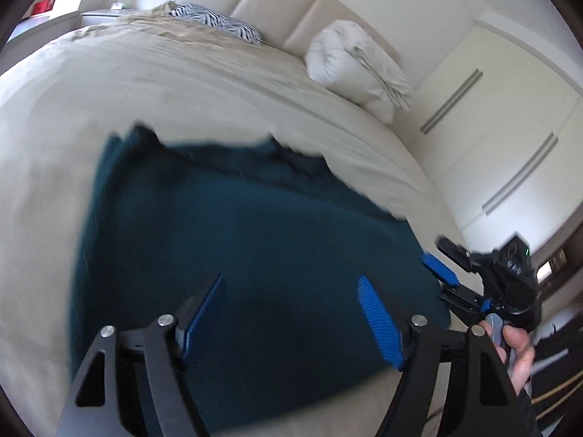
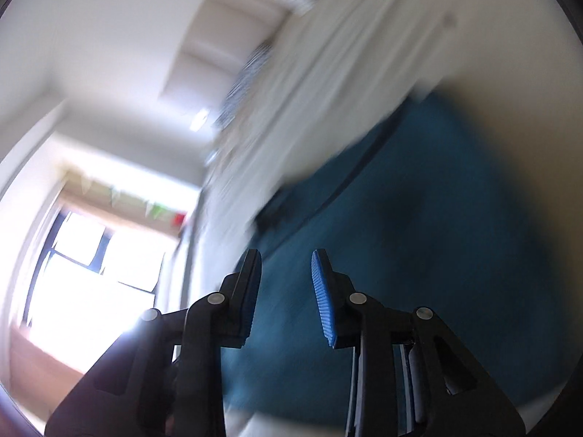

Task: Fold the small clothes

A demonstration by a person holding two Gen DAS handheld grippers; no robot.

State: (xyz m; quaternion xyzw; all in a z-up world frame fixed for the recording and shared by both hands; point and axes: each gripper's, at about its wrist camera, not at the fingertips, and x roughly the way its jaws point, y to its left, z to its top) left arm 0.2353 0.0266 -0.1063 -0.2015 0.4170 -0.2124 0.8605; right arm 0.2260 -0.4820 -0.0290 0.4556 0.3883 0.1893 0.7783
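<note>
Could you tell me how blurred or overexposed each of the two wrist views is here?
Left wrist view: mostly sharp on the bed and white pillow; the teal garment has smeared edges; strong fisheye bending. Right wrist view: heavy motion streaks across the room, the window blown out white; only the right gripper looks crisp.

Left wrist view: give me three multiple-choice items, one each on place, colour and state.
1. Where does the dark teal knitted garment lie?
A. on the beige bed cover
B. on a wooden floor
C. in a drawer

2. What colour are the ribbed pads of the left tool?
A. red
B. blue
C. white

3. How do the left tool's jaws stand?
A. clamped on cloth
B. wide apart, empty
C. out of view

A: cover surrounds it. B: both pads are blue. B: garment shows between them, ungripped.
</note>
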